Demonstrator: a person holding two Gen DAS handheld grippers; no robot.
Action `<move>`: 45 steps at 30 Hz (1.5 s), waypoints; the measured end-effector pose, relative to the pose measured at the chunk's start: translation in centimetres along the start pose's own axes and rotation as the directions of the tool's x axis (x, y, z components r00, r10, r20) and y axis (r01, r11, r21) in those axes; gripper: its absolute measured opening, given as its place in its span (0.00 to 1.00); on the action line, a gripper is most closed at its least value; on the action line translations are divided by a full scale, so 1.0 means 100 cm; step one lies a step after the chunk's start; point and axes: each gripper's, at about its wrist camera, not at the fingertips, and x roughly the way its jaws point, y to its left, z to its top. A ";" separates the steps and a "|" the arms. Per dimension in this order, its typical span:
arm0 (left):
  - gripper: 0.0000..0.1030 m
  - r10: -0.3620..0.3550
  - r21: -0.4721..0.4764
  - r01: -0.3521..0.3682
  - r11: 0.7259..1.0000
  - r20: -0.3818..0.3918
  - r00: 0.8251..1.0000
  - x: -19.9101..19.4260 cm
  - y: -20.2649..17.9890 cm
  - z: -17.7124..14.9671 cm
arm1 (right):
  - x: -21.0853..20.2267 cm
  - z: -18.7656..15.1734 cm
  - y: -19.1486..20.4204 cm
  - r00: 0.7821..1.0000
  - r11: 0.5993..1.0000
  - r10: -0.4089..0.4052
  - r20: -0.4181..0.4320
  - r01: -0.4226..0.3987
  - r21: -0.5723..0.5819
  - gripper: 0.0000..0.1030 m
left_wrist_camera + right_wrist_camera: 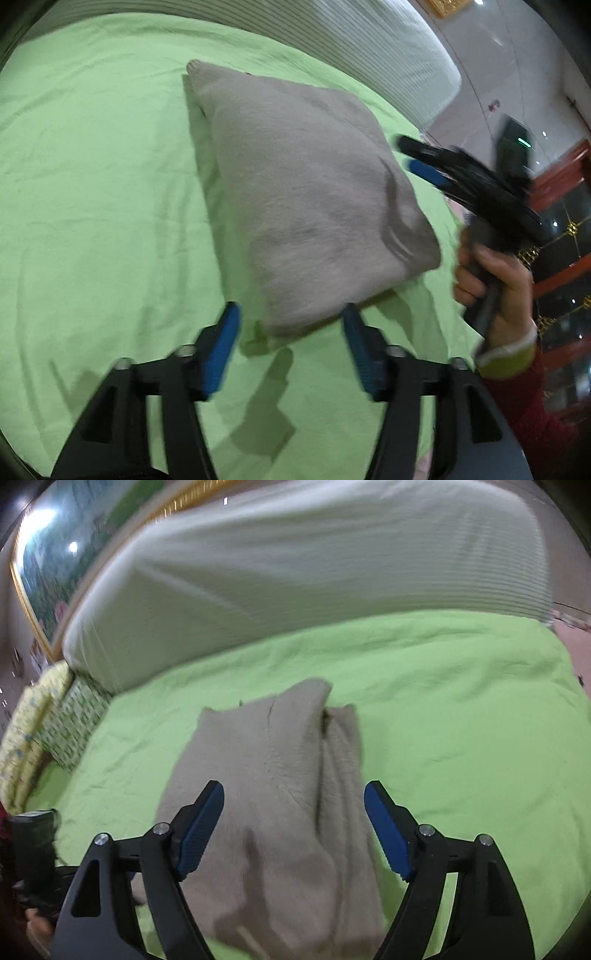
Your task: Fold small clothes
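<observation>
A folded grey garment (303,199) lies on a bed covered with a green sheet (92,192), and everything else is placed here by reference to that garment. In the right wrist view the garment (273,812) shows one folded layer lying over another, with a ridge running along its length.

The left hand-held gripper (291,350) hovers just at the garment's near edge, its blue-padded fingers (221,350) spread wide with nothing between them. The right hand-held gripper (293,827) sits above the garment's near end, its jaws also wide apart and gripping nothing; cloth shows below the gap. From the left wrist view this gripper (417,158) is seen just beside the garment's right edge, held by a hand (491,273) in a red sleeve.

Beyond the garment's far side stands a white ribbed headboard (314,565). To the garment's far left lies a yellow-green patterned pillow (44,723).
</observation>
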 end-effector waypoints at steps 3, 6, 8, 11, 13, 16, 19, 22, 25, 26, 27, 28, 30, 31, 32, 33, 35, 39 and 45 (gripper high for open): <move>0.67 0.004 0.024 -0.004 1.000 -0.011 1.000 0.000 -0.004 -0.006 | 0.035 0.003 0.001 0.992 0.992 -0.108 -0.066 0.103 -0.078 0.77; 0.67 0.031 0.022 -0.031 0.999 0.008 0.999 -0.009 0.003 -0.008 | 0.053 0.006 -0.030 0.981 0.984 -0.177 -0.080 0.174 -0.046 0.76; 0.68 0.052 -0.016 -0.051 0.999 0.033 0.998 -0.013 0.007 -0.005 | 0.050 0.010 -0.050 0.987 0.988 -0.141 -0.083 0.145 0.048 0.76; 0.74 0.055 -0.082 -0.049 0.995 0.069 0.996 -0.011 0.017 0.012 | 0.023 0.009 -0.055 0.999 0.993 -0.051 -0.002 0.051 0.108 0.76; 0.75 0.050 -0.134 -0.038 0.990 0.086 0.995 -0.003 0.023 0.026 | 0.014 0.005 -0.054 0.998 0.989 0.060 0.011 -0.060 0.138 0.76; 0.75 0.006 -0.195 0.009 0.981 0.075 0.997 0.014 0.029 0.046 | 0.016 -0.002 -0.053 0.995 0.986 0.095 -0.010 -0.092 0.141 0.76; 0.79 -0.014 -0.224 0.031 0.974 0.075 0.997 0.026 0.030 0.063 | 0.031 -0.009 -0.060 0.993 0.982 0.111 -0.049 -0.102 0.161 0.76; 0.86 -0.007 -0.239 0.025 0.971 0.078 0.997 0.039 0.029 0.073 | 0.045 -0.018 -0.065 0.986 0.970 0.153 -0.073 -0.136 0.201 0.76; 0.89 -0.021 -0.265 0.045 0.963 0.090 0.996 0.053 0.032 0.083 | 0.053 -0.023 -0.069 0.981 0.963 0.179 -0.068 -0.161 0.218 0.76; 0.89 -0.028 -0.274 0.052 0.960 0.090 0.996 0.057 0.033 0.084 | 0.058 -0.023 -0.068 0.982 0.964 0.174 -0.070 -0.156 0.214 0.76; 0.89 -0.035 -0.282 0.060 0.958 0.093 0.995 0.063 0.036 0.087 | 0.059 -0.022 -0.067 0.983 0.966 0.174 -0.067 -0.157 0.203 0.76; 0.89 -0.049 -0.291 0.076 0.954 0.100 0.994 0.067 0.037 0.087 | 0.061 -0.021 -0.064 0.983 0.969 0.170 -0.069 -0.154 0.192 0.76; 0.86 -0.070 -0.296 0.101 0.950 0.114 0.991 0.074 0.038 0.089 | 0.064 -0.018 -0.059 0.982 0.973 0.173 -0.079 -0.158 0.168 0.74; 0.79 -0.084 -0.294 0.116 0.949 0.121 0.989 0.077 0.038 0.091 | 0.068 -0.017 -0.055 0.977 0.970 0.194 -0.084 -0.178 0.166 0.62; 0.74 -0.114 -0.291 0.147 0.945 0.129 0.985 0.079 0.038 0.092 | 0.070 -0.018 -0.054 0.968 0.960 0.231 -0.093 -0.212 0.182 0.54; 0.71 -0.124 -0.292 0.159 0.943 0.134 0.983 0.079 0.038 0.092 | 0.069 -0.018 -0.053 0.968 0.959 0.232 -0.092 -0.212 0.188 0.52; 0.62 -0.125 -0.278 0.161 0.947 0.143 0.982 0.077 0.037 0.091 | 0.065 -0.018 -0.050 0.970 0.960 0.226 -0.083 -0.208 0.185 0.43; 0.42 -0.128 -0.251 0.171 0.953 0.179 0.975 0.051 0.032 0.086 | 0.043 -0.020 -0.036 0.960 0.943 0.279 -0.032 -0.267 0.200 0.39; 0.42 -0.031 -0.258 0.100 0.961 0.259 0.965 -0.028 0.043 0.055 | 0.025 -0.031 0.021 0.923 0.909 0.384 0.002 -0.378 0.177 0.38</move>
